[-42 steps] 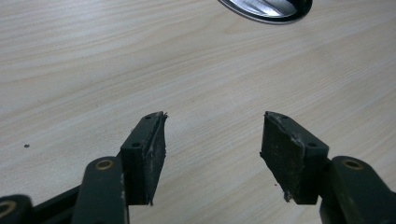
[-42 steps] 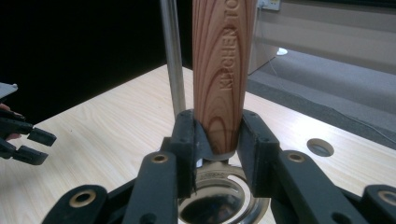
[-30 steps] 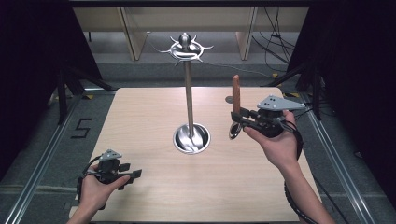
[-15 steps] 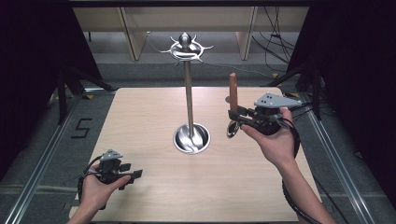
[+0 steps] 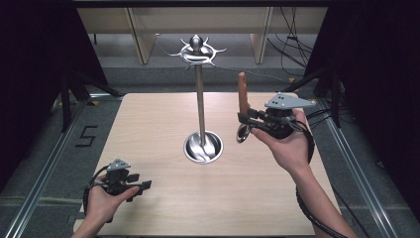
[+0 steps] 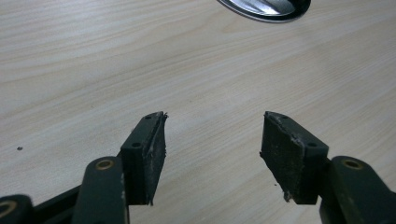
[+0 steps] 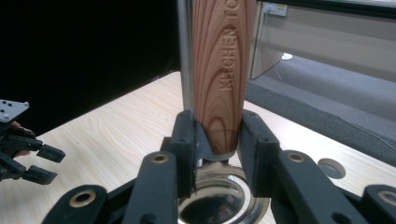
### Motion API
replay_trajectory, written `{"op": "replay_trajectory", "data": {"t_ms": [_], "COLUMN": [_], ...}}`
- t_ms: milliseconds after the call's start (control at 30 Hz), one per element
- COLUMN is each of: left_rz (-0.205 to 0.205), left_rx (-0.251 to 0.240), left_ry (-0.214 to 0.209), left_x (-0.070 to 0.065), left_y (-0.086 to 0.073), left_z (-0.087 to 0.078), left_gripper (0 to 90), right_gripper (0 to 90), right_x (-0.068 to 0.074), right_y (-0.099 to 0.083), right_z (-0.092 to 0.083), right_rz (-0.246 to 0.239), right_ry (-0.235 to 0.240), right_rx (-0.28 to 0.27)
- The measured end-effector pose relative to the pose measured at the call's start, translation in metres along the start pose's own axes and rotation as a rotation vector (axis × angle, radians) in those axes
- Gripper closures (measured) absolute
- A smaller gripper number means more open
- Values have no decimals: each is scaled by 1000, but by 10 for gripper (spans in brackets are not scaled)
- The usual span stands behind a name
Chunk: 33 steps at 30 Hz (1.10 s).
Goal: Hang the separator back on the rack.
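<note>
The right gripper (image 5: 243, 121) is held above the right side of the wooden table (image 5: 148, 124), and its jaws are closed on the lower end of a wooden handle (image 5: 242, 94) that stands upright (letters are pressed into the wood), with a round shiny metal part (image 5: 242, 134) hanging just under the jaws. To its left stands a metal stand (image 5: 200, 104), a thin pole on a round base with hooks at the top. The left gripper (image 5: 144, 186) rests low near the front left corner, jaws wide apart, holding nothing.
</note>
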<state>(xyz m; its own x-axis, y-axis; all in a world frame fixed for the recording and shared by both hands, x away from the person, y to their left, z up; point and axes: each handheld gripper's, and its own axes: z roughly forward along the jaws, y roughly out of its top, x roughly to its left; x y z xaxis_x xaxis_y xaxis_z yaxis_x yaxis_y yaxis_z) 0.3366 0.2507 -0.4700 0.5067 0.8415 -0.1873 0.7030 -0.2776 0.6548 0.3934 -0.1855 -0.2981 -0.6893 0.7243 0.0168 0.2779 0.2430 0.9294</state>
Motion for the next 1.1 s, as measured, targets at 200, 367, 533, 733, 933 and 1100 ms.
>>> {"op": "replay_trajectory", "data": {"t_ms": [200,367,533,733,933,1100], "left_rz": [-2,-3,-6,-27,-15,3], "left_rx": [-3,-15,-18,-36,-35,-17], "left_ry": [-3,0,-2,9,15,3], "left_x": [0,-1,-1,-2,-2,0], "left_y": [0,0,0,0,0,1], "left_z": [0,0,0,0,-1,-3], "left_gripper": [395,395,396,395,396,396], "right_gripper": [700,700,700,700,701,700], "right_x": [5,6,9,11,11,10], "right_y": [3,7,12,17,20,22], "right_z": [6,7,9,12,14,17], "right_rz": [6,-9,-9,-1,1,-11], "right_ry": [0,3,6,14,26,25], "right_rx": [-10,-11,-15,-17,-16,-25]}}
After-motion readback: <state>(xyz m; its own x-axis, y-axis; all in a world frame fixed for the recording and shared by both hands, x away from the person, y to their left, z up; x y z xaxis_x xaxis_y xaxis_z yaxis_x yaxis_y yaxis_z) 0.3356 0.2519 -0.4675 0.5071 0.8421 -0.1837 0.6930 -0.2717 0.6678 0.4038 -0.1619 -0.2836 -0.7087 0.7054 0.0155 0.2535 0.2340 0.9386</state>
